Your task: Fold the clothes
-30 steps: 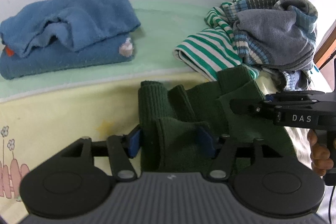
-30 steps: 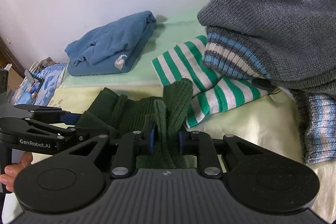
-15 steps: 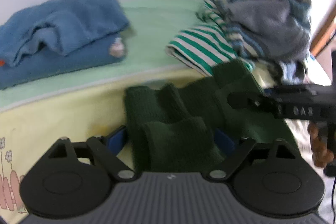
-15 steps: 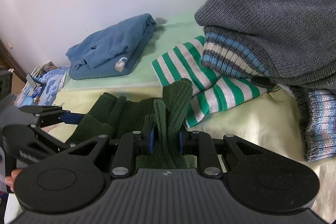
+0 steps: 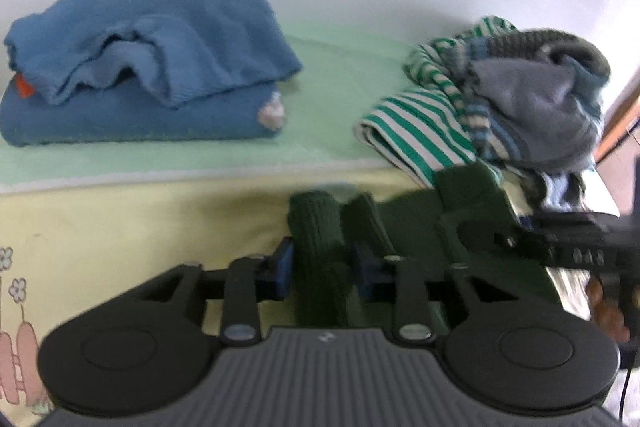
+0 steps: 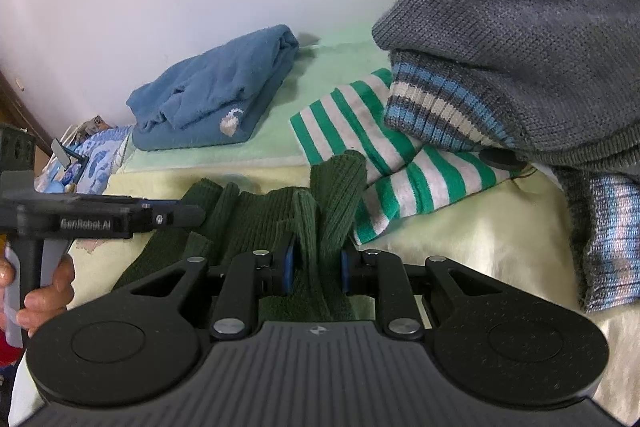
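Observation:
A dark green knit garment (image 5: pixel 400 215) (image 6: pixel 256 211) lies bunched on the yellow sheet (image 5: pixel 120 227). My left gripper (image 5: pixel 323 269) is closing, and its blue pads touch both sides of a ribbed fold at the garment's left end. In the right wrist view the left gripper (image 6: pixel 176 215) reaches in from the left, with a hand on its handle. My right gripper (image 6: pixel 316 263) is shut on an upright fold of the same garment. It shows in the left wrist view as the right gripper (image 5: pixel 480 227) at the garment's right end.
A folded blue sweater (image 5: pixel 152 67) (image 6: pixel 216 91) rests on the mint towel (image 5: pixel 328 107) by the wall. To the right a green-and-white striped garment (image 5: pixel 416 123) (image 6: pixel 360 131) lies under a heaped grey sweater (image 5: pixel 536 107) (image 6: pixel 520 27), close to the right gripper.
My left gripper let go of a wide bunch of green knit, spread its jaws, shifted a little, and has narrowed onto a thinner fold. The right gripper has kept its grip and place.

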Action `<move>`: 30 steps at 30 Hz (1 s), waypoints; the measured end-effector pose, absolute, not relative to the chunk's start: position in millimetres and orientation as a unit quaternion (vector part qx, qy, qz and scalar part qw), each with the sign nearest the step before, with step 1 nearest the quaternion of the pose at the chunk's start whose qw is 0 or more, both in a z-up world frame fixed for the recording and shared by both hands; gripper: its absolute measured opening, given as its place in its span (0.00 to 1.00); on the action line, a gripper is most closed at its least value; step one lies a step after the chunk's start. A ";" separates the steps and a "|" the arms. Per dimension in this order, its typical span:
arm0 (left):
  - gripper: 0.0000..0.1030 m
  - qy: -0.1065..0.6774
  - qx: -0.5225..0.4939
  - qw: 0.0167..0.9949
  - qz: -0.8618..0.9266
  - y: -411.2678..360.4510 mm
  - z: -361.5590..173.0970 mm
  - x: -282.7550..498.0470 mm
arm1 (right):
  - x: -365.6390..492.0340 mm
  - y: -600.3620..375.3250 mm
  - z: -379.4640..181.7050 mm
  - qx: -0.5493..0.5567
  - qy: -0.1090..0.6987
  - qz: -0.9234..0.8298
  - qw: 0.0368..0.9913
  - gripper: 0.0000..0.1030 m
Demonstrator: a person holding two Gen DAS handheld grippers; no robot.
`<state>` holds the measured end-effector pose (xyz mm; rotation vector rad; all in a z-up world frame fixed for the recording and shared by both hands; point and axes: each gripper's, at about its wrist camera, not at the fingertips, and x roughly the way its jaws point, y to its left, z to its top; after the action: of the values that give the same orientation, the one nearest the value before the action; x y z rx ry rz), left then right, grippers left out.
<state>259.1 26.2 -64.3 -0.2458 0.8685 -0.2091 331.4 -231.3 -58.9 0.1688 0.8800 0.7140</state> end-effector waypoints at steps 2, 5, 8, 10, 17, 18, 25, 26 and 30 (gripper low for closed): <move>0.50 0.420 -0.126 0.892 -0.107 28.4 -64.0 257.1 | 335.5 -233.5 -59.5 0.091 0.424 0.340 0.834 0.22; 0.61 0.423 -0.154 0.885 -0.115 38.5 -64.2 255.7 | 337.5 -236.8 -61.2 0.107 0.429 0.342 0.830 0.22; 0.72 0.428 -0.189 0.874 -0.131 48.9 -64.6 251.8 | 334.6 -236.1 -61.7 0.103 0.422 0.344 0.832 0.22; 0.72 0.432 -0.188 0.871 -0.143 47.7 -64.2 248.5 | 332.9 -234.8 -61.3 0.094 0.417 0.346 0.835 0.22; 0.59 0.441 -0.122 0.873 -0.167 24.3 -61.6 241.4 | 334.5 -232.7 -60.1 0.085 0.417 0.346 0.836 0.22; 0.47 0.440 -0.117 0.875 -0.163 22.7 -61.5 241.9 | 334.9 -233.0 -60.3 0.087 0.417 0.346 0.836 0.22; 0.17 0.412 -0.104 0.895 -0.137 25.2 -66.3 238.1 | 336.8 -231.4 -58.8 0.086 0.426 0.341 0.834 0.17; 0.17 0.406 -0.091 0.899 -0.133 21.4 -65.4 235.3 | 336.8 -231.2 -58.1 0.085 0.428 0.341 0.833 0.16; 0.16 0.398 -0.080 0.905 -0.125 19.2 -64.0 234.1 | 335.9 -237.8 -53.5 0.098 0.423 0.348 0.831 0.13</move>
<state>234.1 19.2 -64.0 -0.1654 0.8212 -0.2589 335.9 -237.8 -53.5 0.2070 0.8971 0.7371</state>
